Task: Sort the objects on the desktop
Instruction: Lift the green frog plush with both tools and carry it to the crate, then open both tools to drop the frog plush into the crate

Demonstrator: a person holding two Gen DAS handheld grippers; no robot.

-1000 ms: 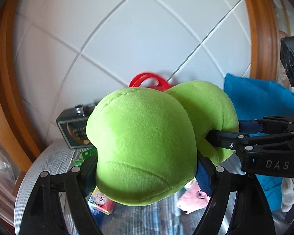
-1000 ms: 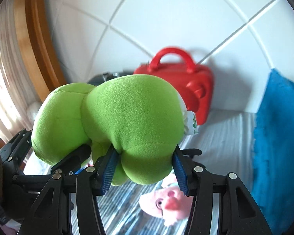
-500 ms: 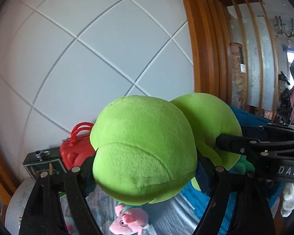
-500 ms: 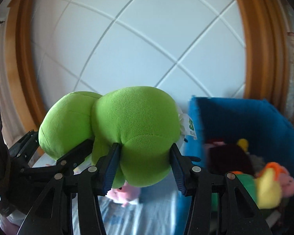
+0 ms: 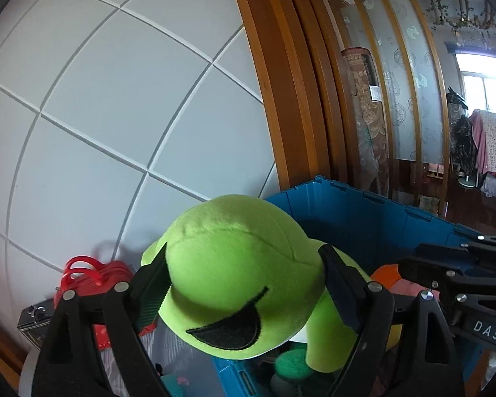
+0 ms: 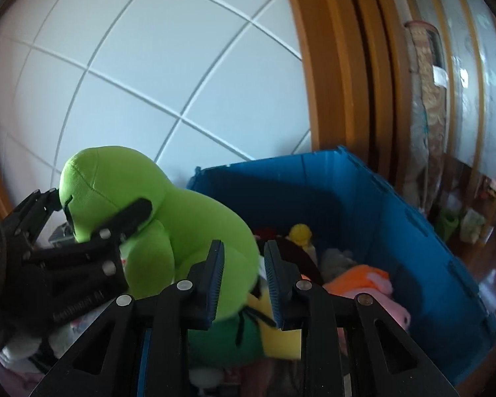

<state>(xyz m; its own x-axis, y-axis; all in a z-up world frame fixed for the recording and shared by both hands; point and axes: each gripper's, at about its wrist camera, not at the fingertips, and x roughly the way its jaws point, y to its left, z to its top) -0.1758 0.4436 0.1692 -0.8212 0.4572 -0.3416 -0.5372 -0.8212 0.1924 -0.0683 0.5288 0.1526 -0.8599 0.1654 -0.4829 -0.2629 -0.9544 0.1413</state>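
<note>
Up front in the left wrist view, the left gripper point(image 5: 244, 284) clamps the green plush point(image 5: 238, 281) by its head, jaws opening, over the blue bin point(image 5: 363, 218). From the right wrist view, the right gripper point(image 6: 243, 278) is closing on nothing, plush beside its left finger.

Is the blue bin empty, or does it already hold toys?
Already holding toys. The blue bin has an orange plush, a small yellow figure and other soft toys piled inside, below its rim.
</note>
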